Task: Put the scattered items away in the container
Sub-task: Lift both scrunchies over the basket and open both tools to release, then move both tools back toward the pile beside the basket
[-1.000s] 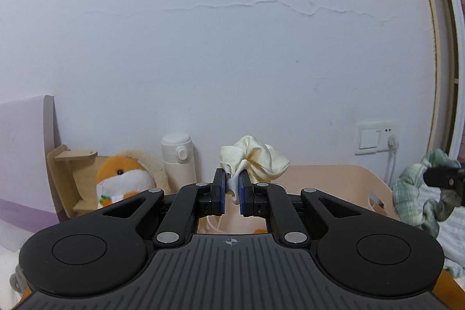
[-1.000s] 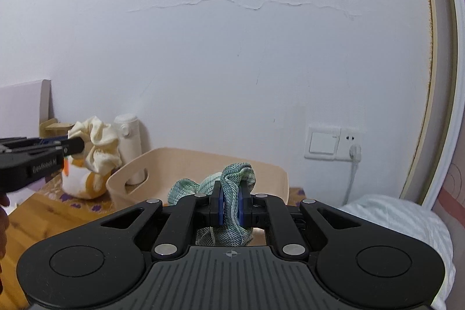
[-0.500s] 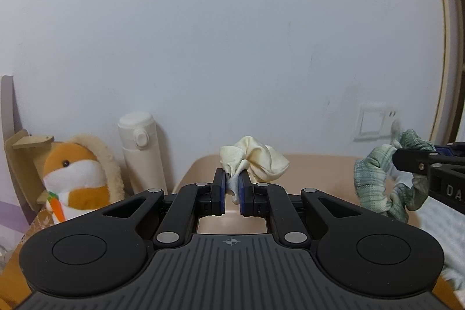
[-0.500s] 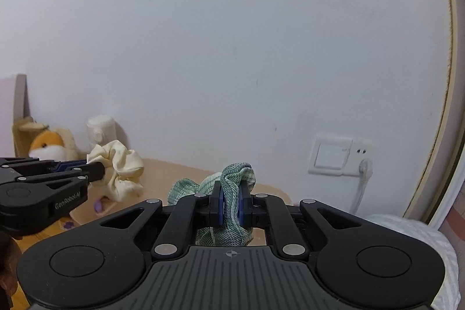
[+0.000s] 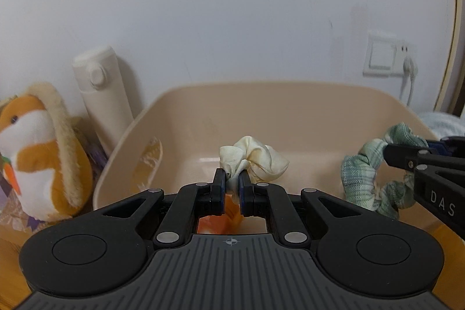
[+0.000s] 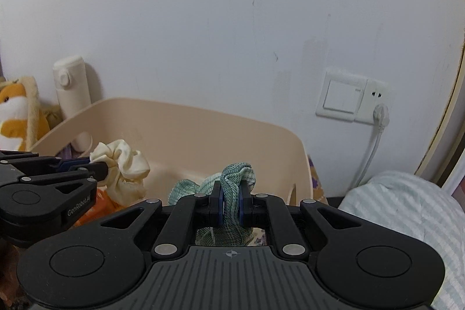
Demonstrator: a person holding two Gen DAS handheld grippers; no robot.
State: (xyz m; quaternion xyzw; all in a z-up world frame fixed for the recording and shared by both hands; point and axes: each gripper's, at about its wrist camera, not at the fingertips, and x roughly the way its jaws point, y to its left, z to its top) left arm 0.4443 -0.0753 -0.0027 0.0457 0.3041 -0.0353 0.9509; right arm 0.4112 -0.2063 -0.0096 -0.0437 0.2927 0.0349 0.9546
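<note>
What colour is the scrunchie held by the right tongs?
Green-and-white checked fabric scrunchie; right wrist view shows it best.

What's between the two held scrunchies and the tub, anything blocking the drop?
Nothing visible. The cream scrunchie and green scrunchie are each clamped in a hand-held gripper at the open beige tub; something orange already lies inside, near the front.

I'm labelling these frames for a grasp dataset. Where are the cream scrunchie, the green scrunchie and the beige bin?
cream scrunchie (image 5: 255, 157), left wrist view, on its bunched fabric.
green scrunchie (image 6: 237, 175), right wrist view, on the fold above the pads.
beige bin (image 5: 290, 106), left wrist view, on its far inner wall.
</note>
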